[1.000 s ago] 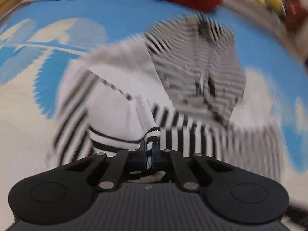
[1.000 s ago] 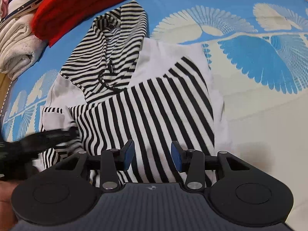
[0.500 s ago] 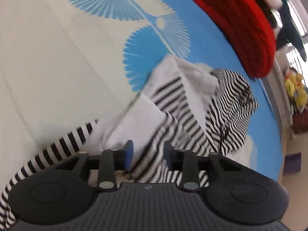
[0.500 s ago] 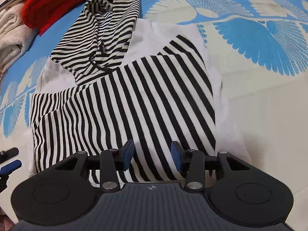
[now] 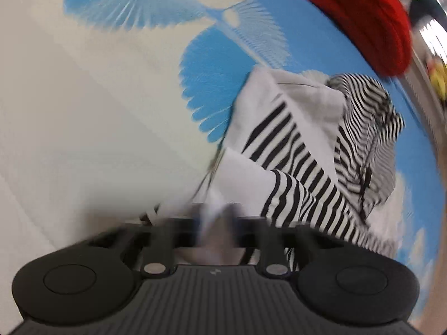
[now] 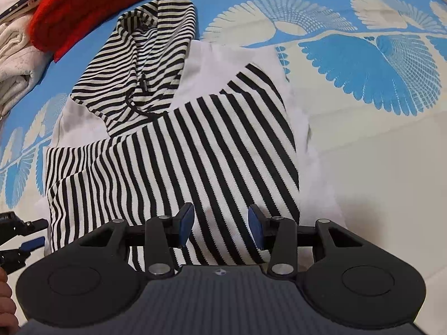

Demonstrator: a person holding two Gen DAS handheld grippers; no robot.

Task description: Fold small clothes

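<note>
Red knit (image 6: 92,2) and cream pile (image 6: 16,55) beside striped hoodie (image 6: 173,145)

Your right wrist view looks steeply down from close above the striped hoodie (image 6: 173,150), facing toward its hood and the red knit (image 6: 92,5) beyond. Your left wrist view sits low at the hoodie (image 5: 301,173) edge, blurred, facing across the blue-patterned sheet (image 5: 218,64). Both views share hoodie, sheet and red knit (image 5: 363,14).
</note>
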